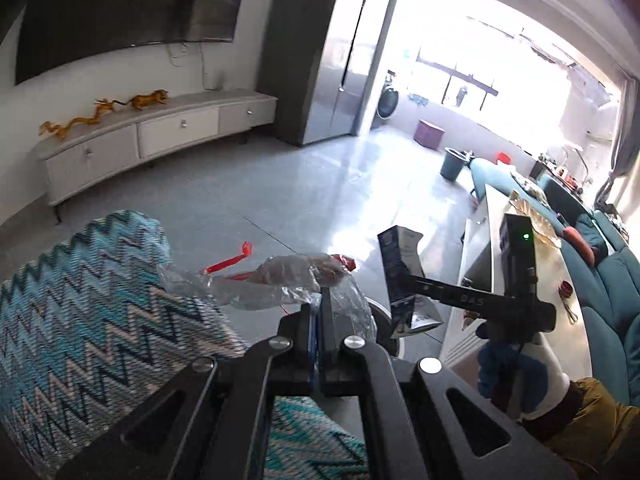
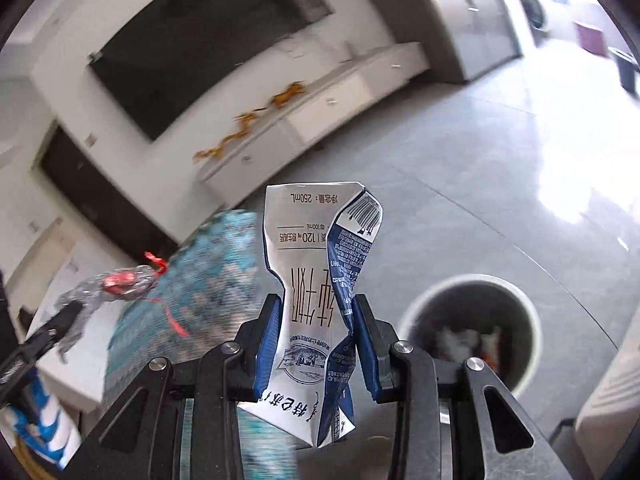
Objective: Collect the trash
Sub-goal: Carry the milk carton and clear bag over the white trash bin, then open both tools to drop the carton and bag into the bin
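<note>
My left gripper (image 1: 320, 300) is shut on a crumpled clear plastic wrapper (image 1: 272, 280) with red bits and a red ribbon (image 1: 230, 262); it also shows in the right wrist view (image 2: 108, 290). My right gripper (image 2: 316, 308) is shut on a crushed white and blue milk carton (image 2: 316, 264), also seen from the left wrist (image 1: 402, 276). A round grey trash bin (image 2: 472, 328) with trash inside stands on the floor below and right of the carton; its rim peeks out in the left wrist view (image 1: 382, 316).
A teal zigzag-patterned pouf (image 1: 88, 312) sits under the left gripper. A long white table (image 1: 536, 280) and teal sofa (image 1: 612, 280) lie at right. A white TV cabinet (image 1: 160, 136) and tall grey fridge (image 1: 332, 52) stand across the tiled floor.
</note>
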Available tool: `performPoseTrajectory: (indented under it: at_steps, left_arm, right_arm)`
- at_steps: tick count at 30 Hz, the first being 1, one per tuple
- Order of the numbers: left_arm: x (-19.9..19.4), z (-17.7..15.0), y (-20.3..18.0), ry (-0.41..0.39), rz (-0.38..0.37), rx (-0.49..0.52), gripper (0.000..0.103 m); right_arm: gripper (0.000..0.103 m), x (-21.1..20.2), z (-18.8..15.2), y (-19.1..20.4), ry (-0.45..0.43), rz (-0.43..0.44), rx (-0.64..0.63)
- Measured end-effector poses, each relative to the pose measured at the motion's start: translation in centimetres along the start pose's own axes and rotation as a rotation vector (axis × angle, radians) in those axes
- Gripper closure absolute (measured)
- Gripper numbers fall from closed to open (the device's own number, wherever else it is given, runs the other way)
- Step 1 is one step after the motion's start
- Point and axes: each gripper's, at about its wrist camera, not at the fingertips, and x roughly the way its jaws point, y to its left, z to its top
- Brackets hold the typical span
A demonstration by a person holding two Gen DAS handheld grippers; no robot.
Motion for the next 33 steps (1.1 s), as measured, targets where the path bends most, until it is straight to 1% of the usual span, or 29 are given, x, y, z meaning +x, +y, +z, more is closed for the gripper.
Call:
performPoseTrajectory:
  at_steps: [5, 9, 11, 15, 17, 18, 21, 23, 24, 25, 27, 29, 33]
  left_arm:
    - [7.3, 0.7, -5.1, 0.103, -0.085, 0.038, 0.103]
    - [12.8, 0.6, -7.6, 0.182, -0.115, 0.059, 0.103]
    - [15.3, 0.4, -8.1, 0.217, -0.120, 0.057, 0.103]
    - [20.2, -0.1, -8.9, 0.287, -0.126, 0.039, 0.103]
    - [21.9, -0.4, -8.5, 0.309, -0.124, 0.033, 0.103]
    - [22.8, -0.6, -8.6, 0.323, -0.124, 0.028, 0.100]
    - [24.5, -1.1, -8.1, 0.356, -0.119, 0.019, 0.100]
    - [25.6, -1.5, -7.6, 0.376, -0.109, 0.015, 0.096]
    - [26.1, -1.6, -7.2, 0.387, -0.110, 0.004, 0.088]
    - [26.0, -1.6, -6.6, 0.392, -0.112, -0.007, 0.073]
    - [26.1, -1.6, -6.0, 0.388, -0.114, -0.033, 0.058]
    - [25.9, -1.6, -5.6, 0.390, -0.121, -0.044, 0.057]
    - [25.1, -1.5, -5.3, 0.383, -0.124, -0.042, 0.057]
  right_arm:
    - [0.069, 1.6, -1.0, -6.2, 0.004, -0.088, 0.071]
    - [0.069, 3.3, -1.9, -10.3, 0.026, -0.128, 0.130]
    - [0.069, 4.1, -2.7, -12.1, 0.043, -0.155, 0.152]
    - [0.069, 5.6, -3.9, -14.7, 0.078, -0.179, 0.188]
    - [0.068, 6.7, -4.3, -15.6, 0.097, -0.193, 0.201]
    - [0.068, 7.1, -4.5, -15.9, 0.103, -0.196, 0.209]
    - [0.067, 8.1, -4.9, -17.0, 0.118, -0.205, 0.244]
    - [0.067, 8.7, -5.1, -17.5, 0.123, -0.215, 0.259]
    - [0.066, 9.1, -4.9, -17.3, 0.126, -0.224, 0.261]
    - [0.064, 9.4, -4.9, -17.3, 0.129, -0.233, 0.266]
    - [0.062, 9.4, -5.1, -17.5, 0.130, -0.244, 0.272]
    - [0.058, 9.4, -5.1, -17.6, 0.129, -0.257, 0.270]
    - [0.055, 8.4, -4.8, -17.1, 0.105, -0.266, 0.275]
